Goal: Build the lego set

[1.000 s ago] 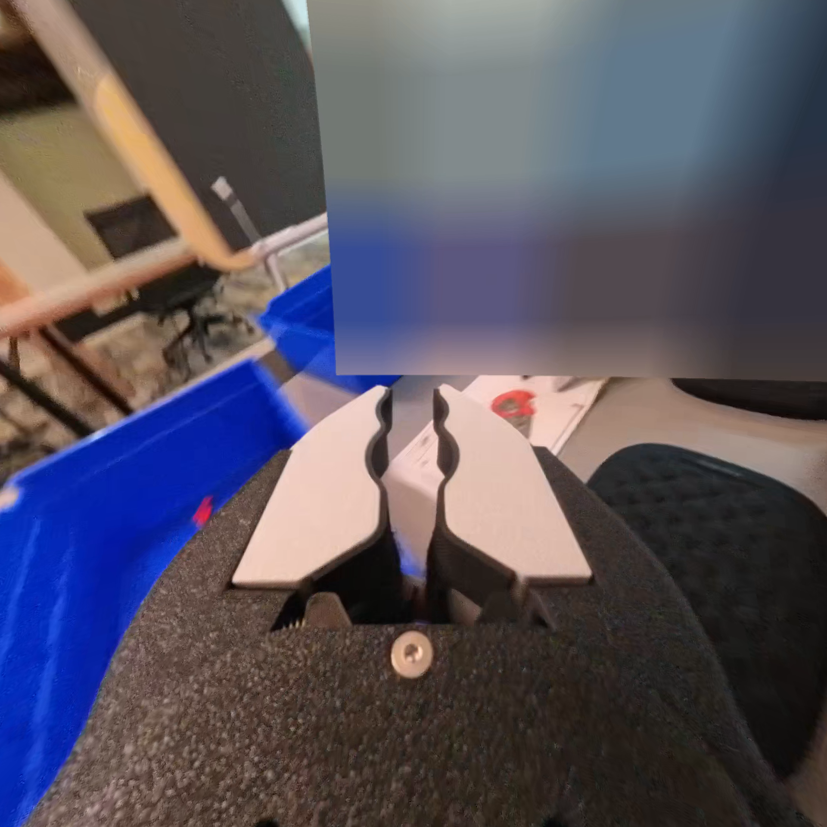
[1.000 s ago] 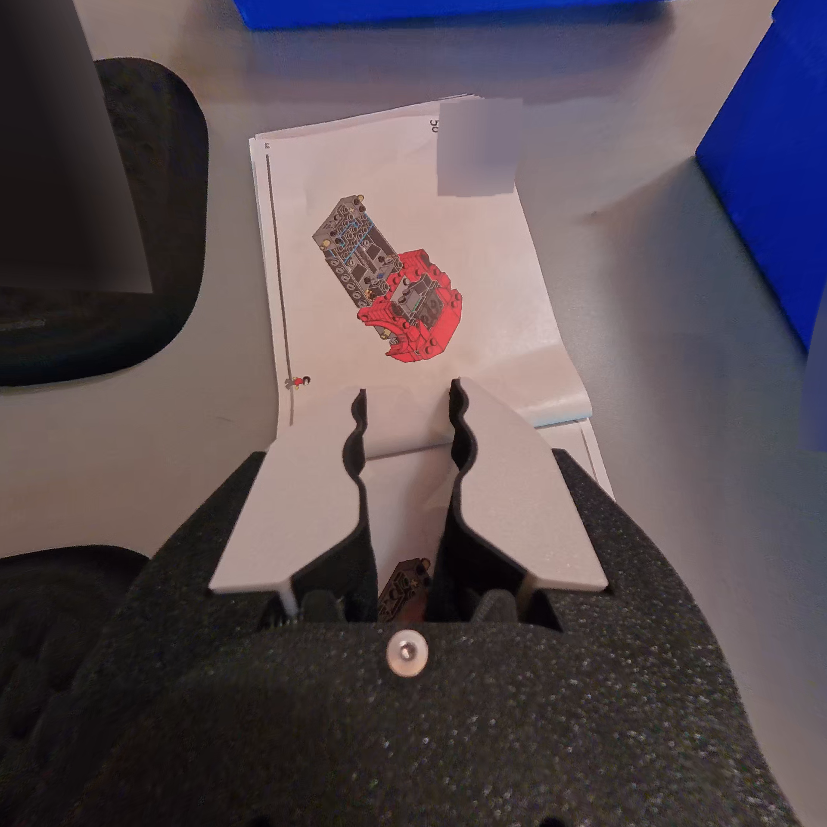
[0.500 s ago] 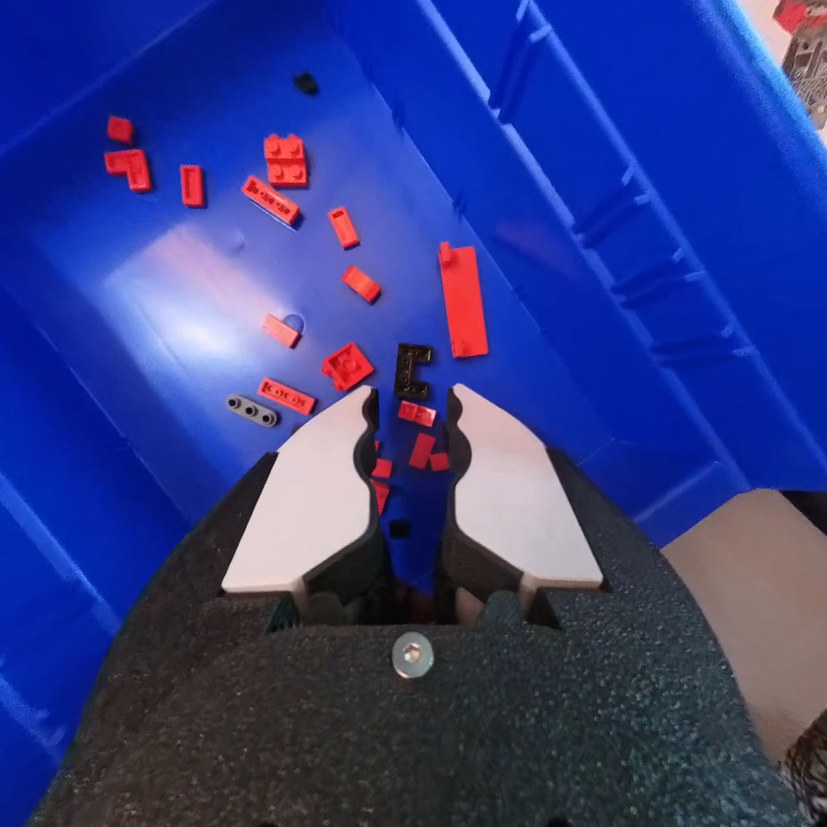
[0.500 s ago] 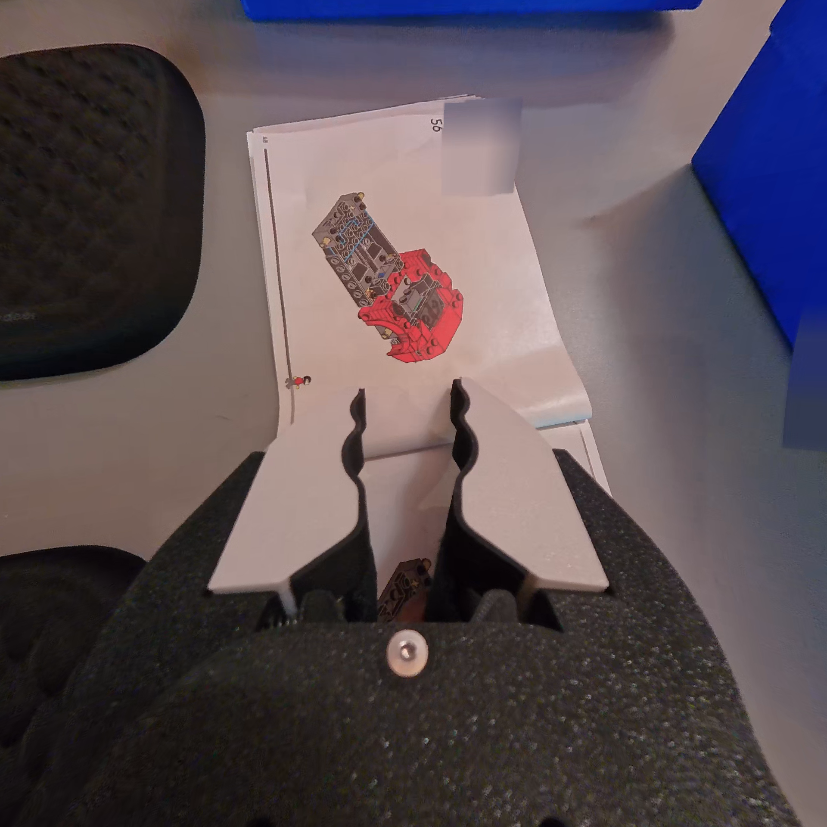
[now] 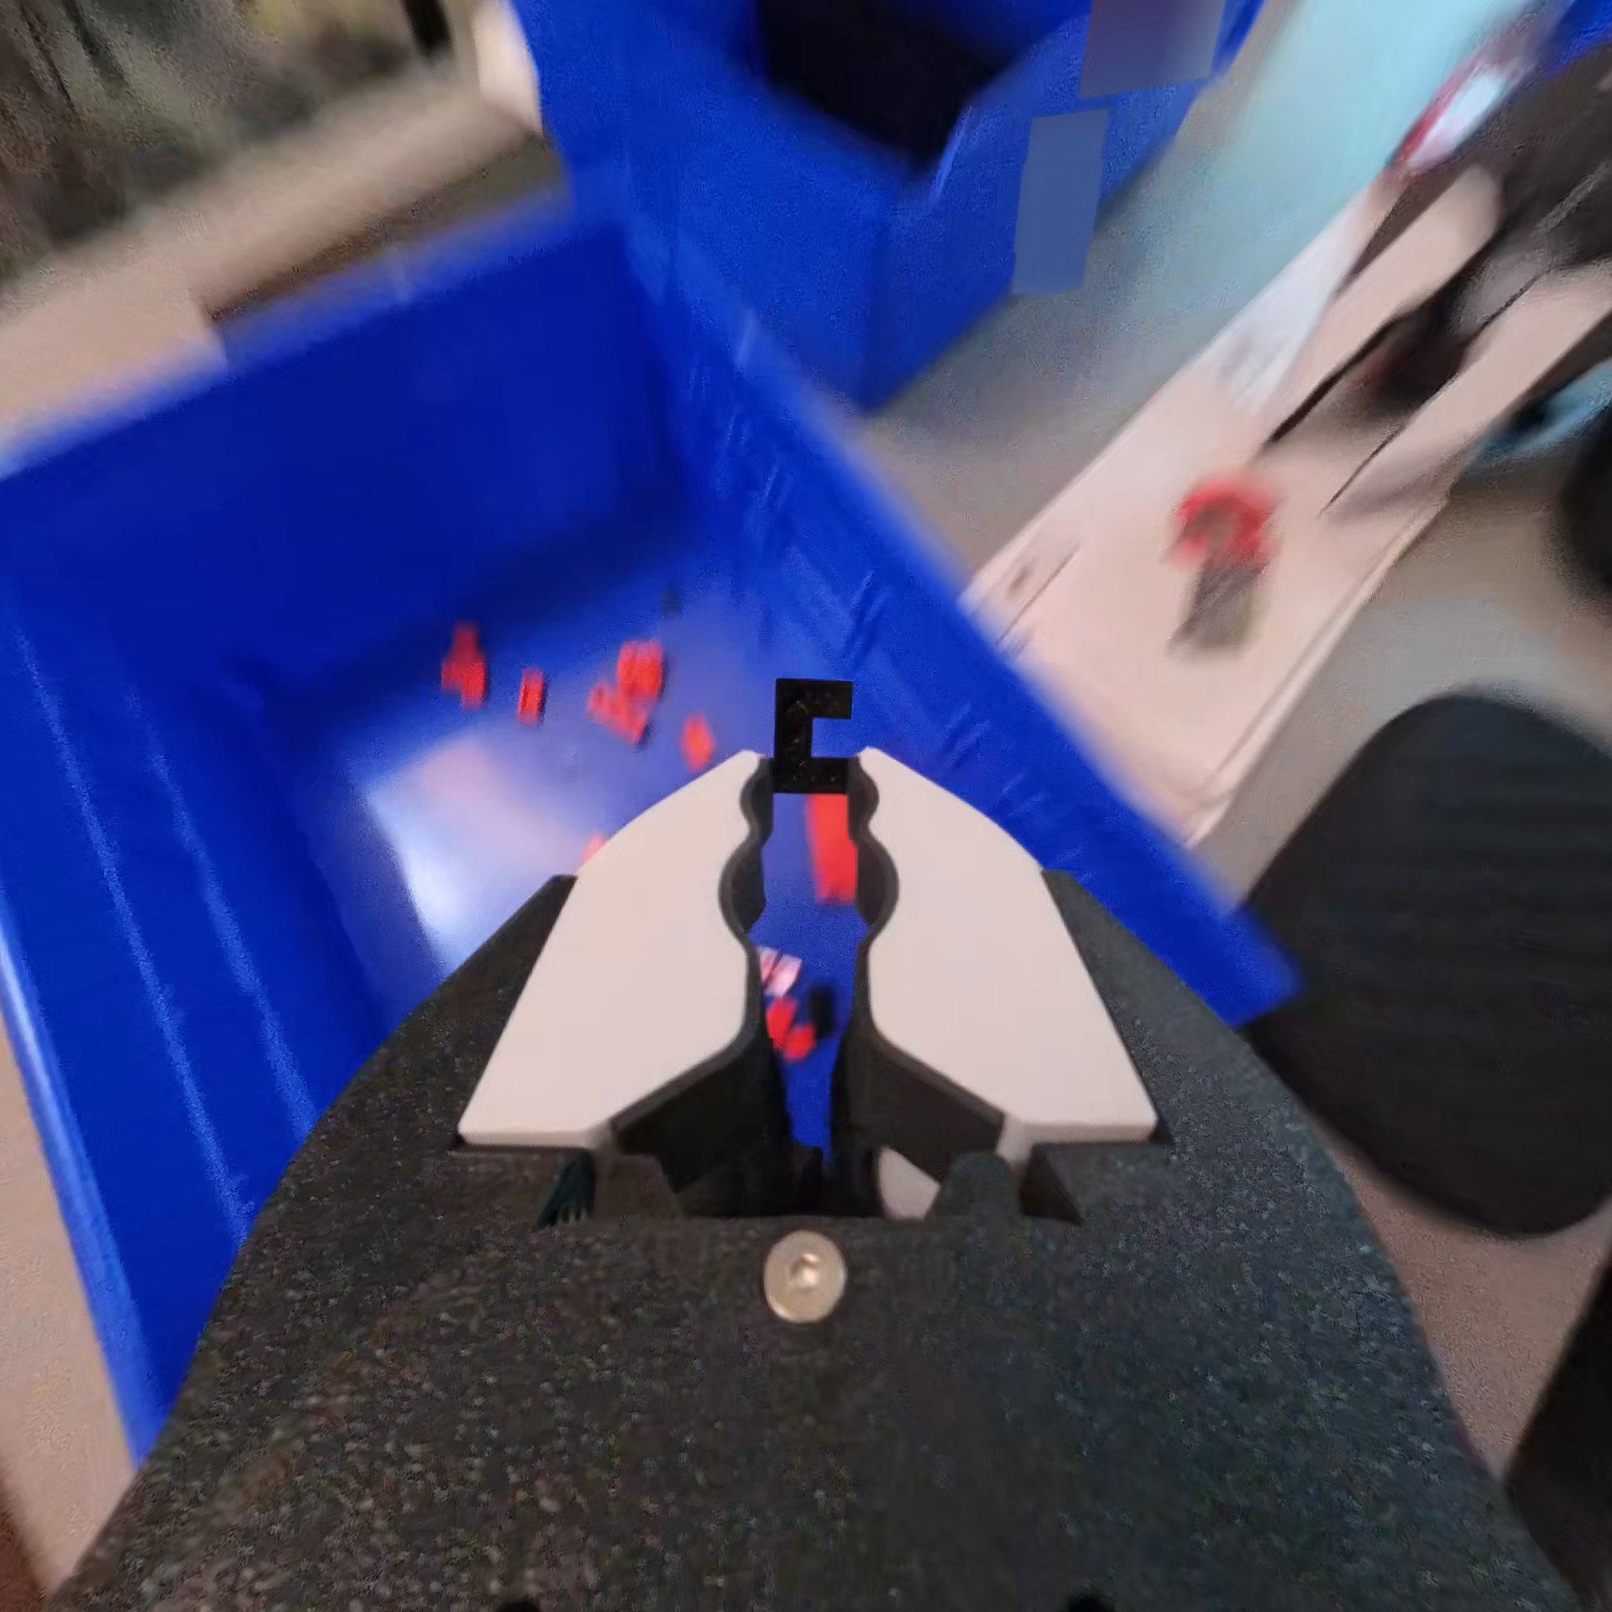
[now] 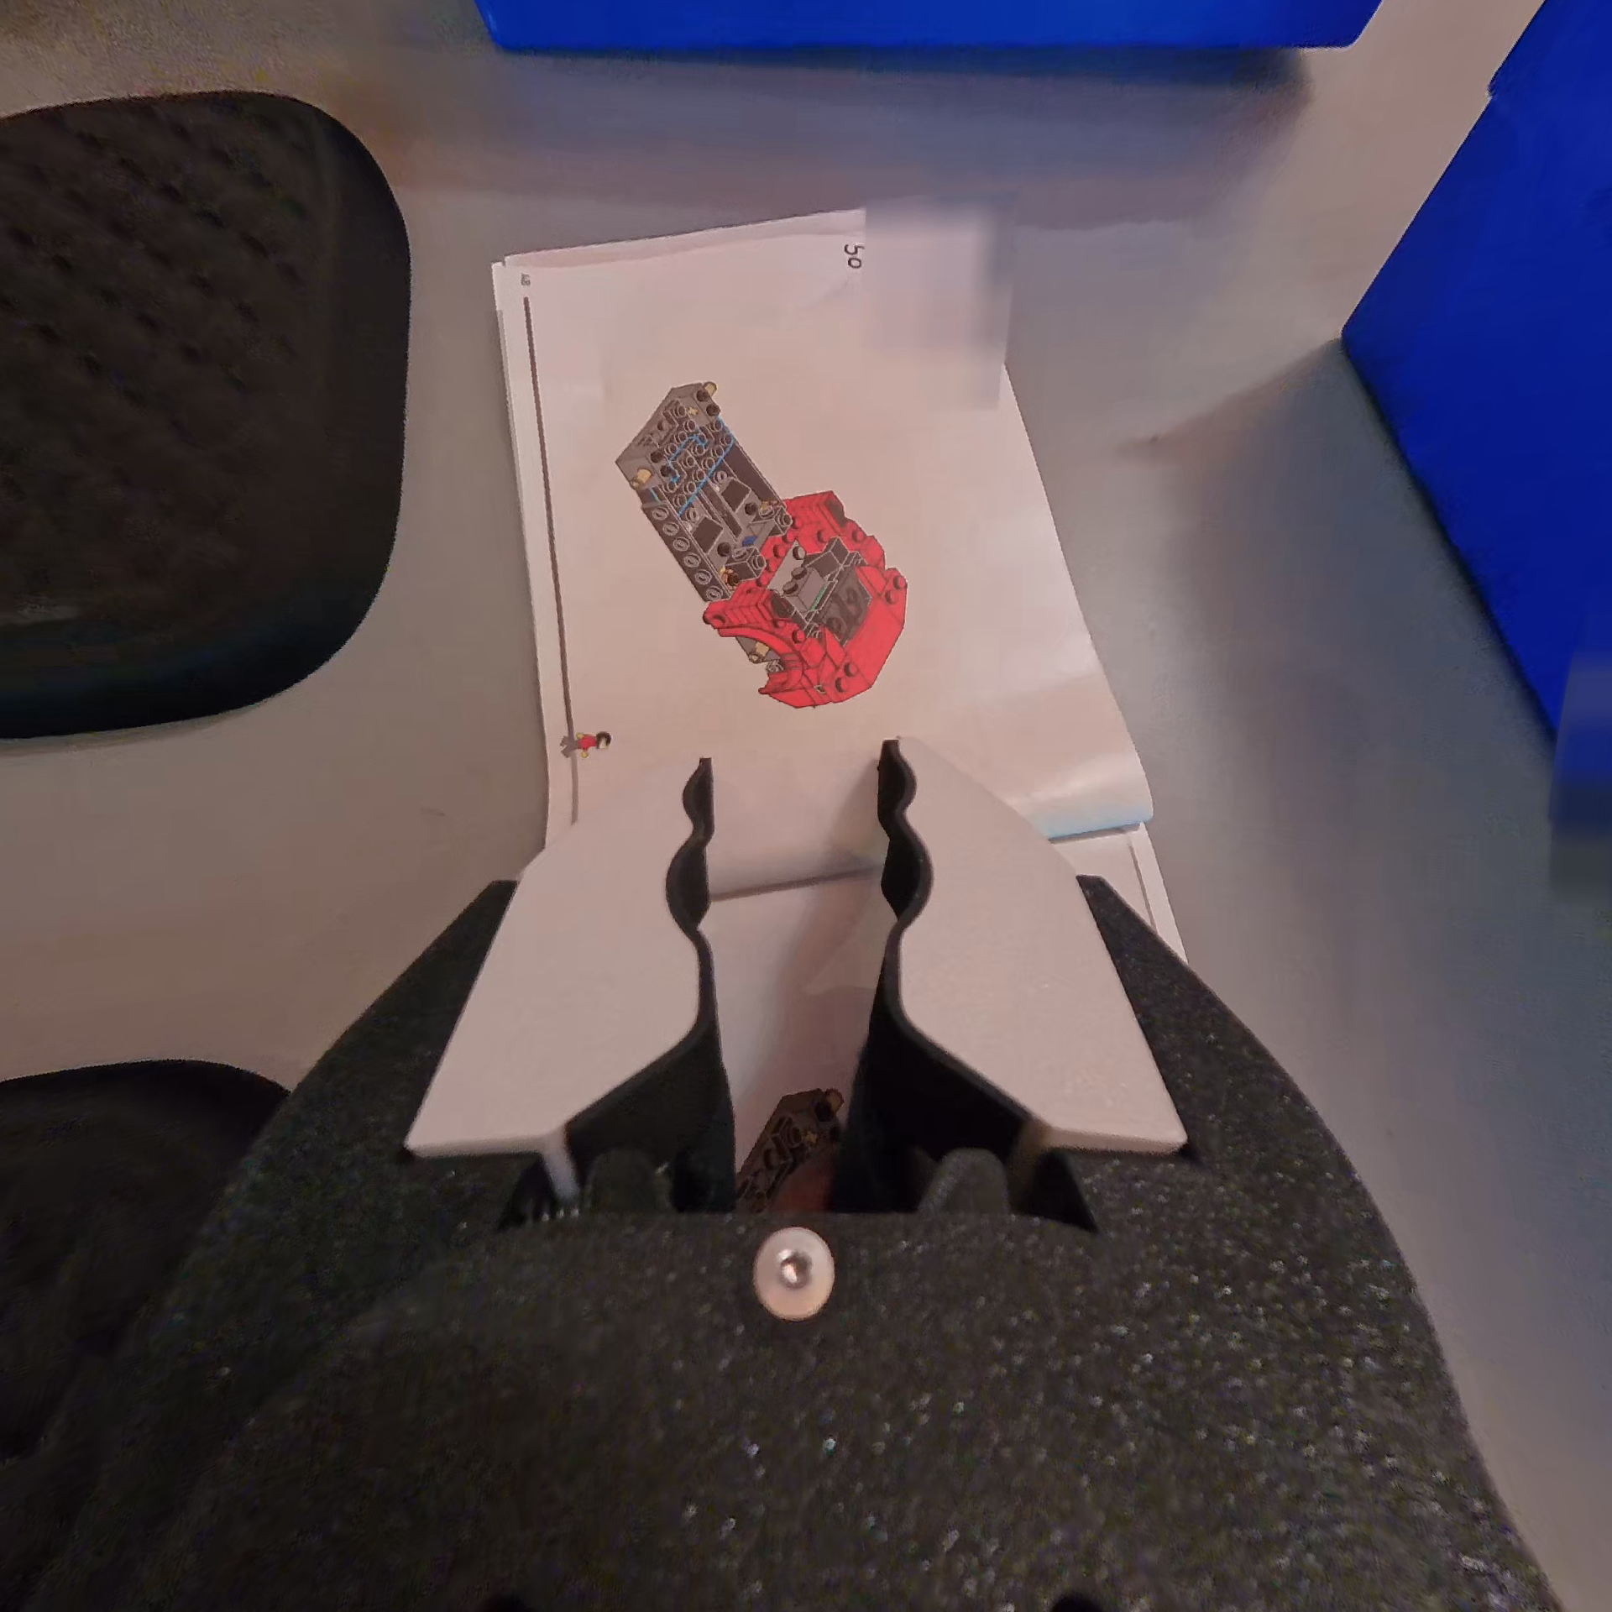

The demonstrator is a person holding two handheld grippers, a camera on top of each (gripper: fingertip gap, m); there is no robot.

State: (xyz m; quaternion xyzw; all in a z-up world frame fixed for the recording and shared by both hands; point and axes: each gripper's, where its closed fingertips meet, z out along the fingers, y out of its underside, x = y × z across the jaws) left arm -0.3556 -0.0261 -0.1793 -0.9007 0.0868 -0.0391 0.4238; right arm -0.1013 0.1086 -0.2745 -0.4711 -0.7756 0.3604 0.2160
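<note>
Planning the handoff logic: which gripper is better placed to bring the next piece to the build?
Left. The left gripper already pinches a black C-shaped piece at its fingertips above the blue bin. The right gripper is open and empty over the instruction booklet.

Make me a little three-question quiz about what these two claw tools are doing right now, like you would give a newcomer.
1. True or false: the left gripper grips a black C-shaped piece at its fingertips.
2. What colour are most loose pieces in the blue bin? A) red B) yellow C) green
3. Fill in: the right gripper hovers open over the instruction ___.

Key: 1 true. 2 A. 3 booklet; its open page shows a grey and red model, and nothing sits between the fingertips.
</note>
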